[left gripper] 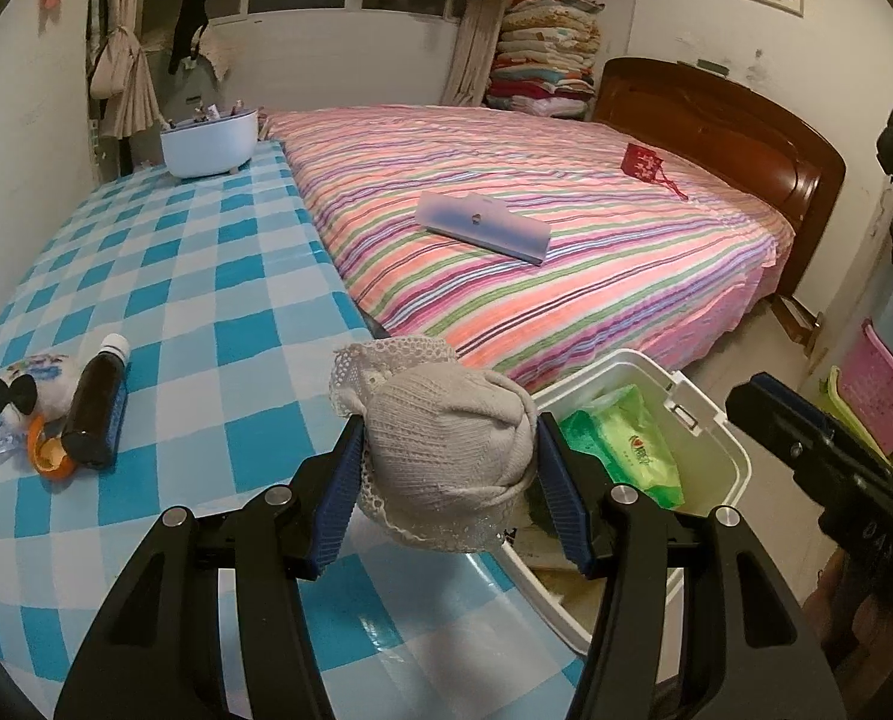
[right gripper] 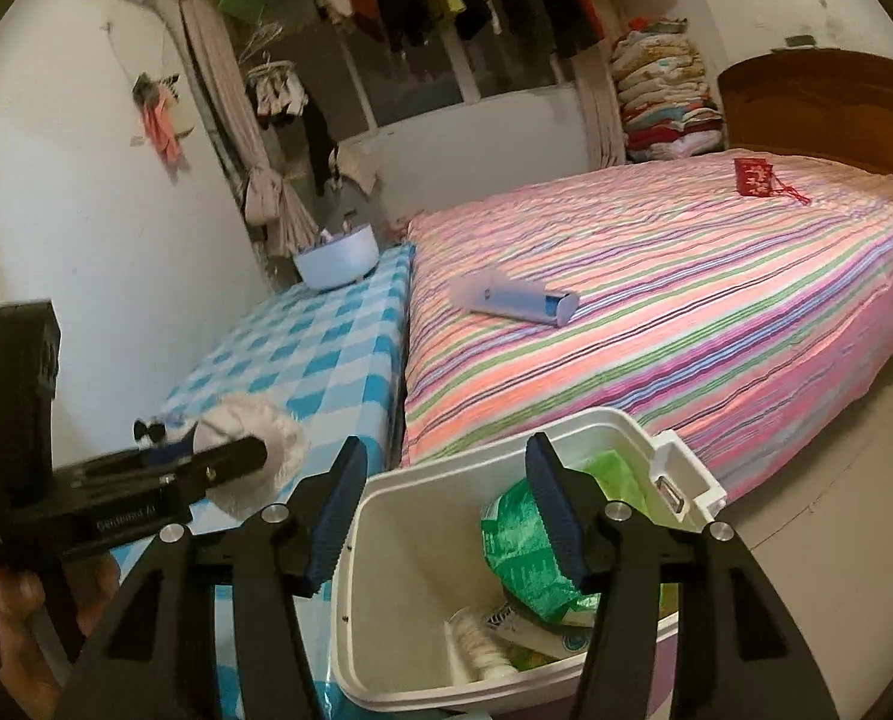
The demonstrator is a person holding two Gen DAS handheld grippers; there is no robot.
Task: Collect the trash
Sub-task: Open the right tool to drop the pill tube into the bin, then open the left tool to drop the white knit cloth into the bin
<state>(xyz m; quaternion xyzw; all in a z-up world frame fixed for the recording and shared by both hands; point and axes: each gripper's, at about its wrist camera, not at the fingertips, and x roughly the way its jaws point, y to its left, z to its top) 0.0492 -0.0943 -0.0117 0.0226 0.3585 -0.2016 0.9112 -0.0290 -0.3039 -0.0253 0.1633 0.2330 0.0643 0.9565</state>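
Observation:
My left gripper [left gripper: 449,426] is shut on a beige knitted cloth with a lace edge [left gripper: 446,450], held over the corner of the blue-checked table [left gripper: 206,276], right beside the white bin [left gripper: 734,450]. The bin stands on the floor between table and bed, with a green wipes packet [left gripper: 638,438] inside. In the right wrist view my right gripper [right gripper: 446,444] hangs open over the bin [right gripper: 386,480], nothing between its blue pads [right gripper: 551,510]; below lie the green packet [right gripper: 518,528] and other scraps. The left gripper [right gripper: 236,456] with the pale cloth [right gripper: 278,450] shows at the left.
On the table's left lie a dark bottle [left gripper: 95,408], orange peel [left gripper: 47,453] and a small toy with a black bow [left gripper: 11,393]; a white bowl [left gripper: 209,141] stands at the far end. The striped bed [left gripper: 566,312] carries a pale pouch [left gripper: 482,228] and a red one [left gripper: 641,162].

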